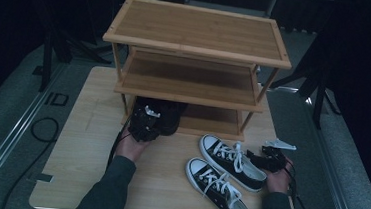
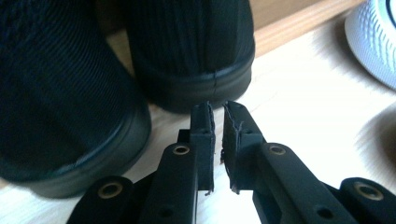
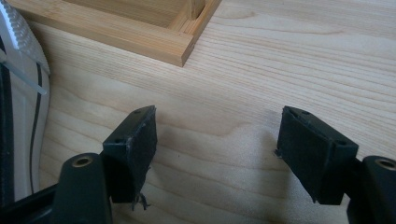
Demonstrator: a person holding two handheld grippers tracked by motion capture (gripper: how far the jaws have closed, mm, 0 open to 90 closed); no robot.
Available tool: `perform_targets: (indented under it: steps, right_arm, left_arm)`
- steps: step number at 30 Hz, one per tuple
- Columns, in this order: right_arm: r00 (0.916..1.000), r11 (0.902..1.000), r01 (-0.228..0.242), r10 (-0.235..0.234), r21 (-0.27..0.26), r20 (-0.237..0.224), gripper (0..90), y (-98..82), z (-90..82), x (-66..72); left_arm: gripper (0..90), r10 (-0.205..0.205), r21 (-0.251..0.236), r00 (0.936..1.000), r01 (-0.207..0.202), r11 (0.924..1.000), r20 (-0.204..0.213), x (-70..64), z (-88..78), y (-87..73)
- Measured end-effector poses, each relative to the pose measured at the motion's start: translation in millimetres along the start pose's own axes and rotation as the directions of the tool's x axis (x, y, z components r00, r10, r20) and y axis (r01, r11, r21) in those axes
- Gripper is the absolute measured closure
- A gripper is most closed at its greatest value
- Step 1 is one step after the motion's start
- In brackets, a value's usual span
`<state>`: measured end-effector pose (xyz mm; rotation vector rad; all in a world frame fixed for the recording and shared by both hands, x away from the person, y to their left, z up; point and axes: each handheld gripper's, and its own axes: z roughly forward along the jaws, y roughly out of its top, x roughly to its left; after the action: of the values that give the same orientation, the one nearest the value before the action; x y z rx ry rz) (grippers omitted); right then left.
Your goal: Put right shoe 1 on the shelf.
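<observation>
A pair of black shoes (image 1: 168, 116) stands at the front left of the bottom shelf of a three-tier wooden rack (image 1: 199, 35). My left gripper (image 1: 144, 123) sits right behind their heels. In the left gripper view the two heels (image 2: 191, 46) rise just beyond my left gripper (image 2: 218, 109), whose jaws stand a narrow gap apart with nothing between them. Two black-and-white sneakers (image 1: 231, 161) lie on the table at the right. My right gripper (image 1: 261, 154) rests beside the farther sneaker; in its own view my right gripper (image 3: 217, 121) is open wide over bare wood.
The light wooden table (image 1: 85, 142) carries the rack at its back. The rack's bottom rail corner (image 3: 182, 46) lies just ahead of the right gripper, with a sneaker's white sole (image 3: 23, 93) at its left. Dark floor and stand legs surround the table.
</observation>
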<state>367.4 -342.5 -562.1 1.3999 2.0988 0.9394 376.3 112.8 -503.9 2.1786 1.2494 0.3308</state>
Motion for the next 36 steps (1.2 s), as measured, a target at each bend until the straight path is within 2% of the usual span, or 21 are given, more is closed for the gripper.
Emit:
perform_targets:
  steps: [5, 11, 14, 19, 24, 36]
  right_arm:
    - [1.0000, 1.0000, 0.002, -0.002, -0.002, 0.001, 28.4, -0.2, 0.1, 0.1]
    - [1.0000, 1.0000, 0.003, -0.003, -0.001, 0.000, 28.4, -0.2, 0.0, -0.1]
    - [1.0000, 1.0000, 0.004, -0.004, -0.001, 0.000, 28.4, -0.2, 0.0, -0.2]
    - [1.0000, 1.0000, 0.002, -0.002, -0.002, -0.001, 28.4, -0.2, 0.0, -0.4]
    - [1.0000, 1.0000, 0.003, -0.003, -0.002, 0.000, 28.4, -0.2, 0.0, -0.3]
    - [1.0000, 1.0000, 0.005, -0.005, 0.000, 0.003, 28.5, -0.2, 0.1, 0.2]
  left_arm:
    - [78.8, 0.010, 0.004, 0.9999, -0.010, 0.9999, 0.009, 4.5, -1.5, -10.1]
    - [75.9, 0.063, 0.000, 0.9980, -0.063, 0.9980, 0.012, 4.7, -0.7, -22.4]
    - [74.0, 0.080, -0.017, 0.9966, -0.080, 0.9967, 0.018, 4.0, 0.2, -28.1]
    - [71.7, 0.106, -0.019, 0.9944, -0.106, 0.9942, -0.009, 5.1, 4.6, -38.2]
    - [70.6, 0.102, -0.043, 0.9948, -0.102, 0.9939, -0.003, 7.6, 6.2, -47.5]
    - [68.0, 0.097, -0.106, 0.9952, -0.096, 0.9897, 0.009, 8.6, 6.7, -56.9]
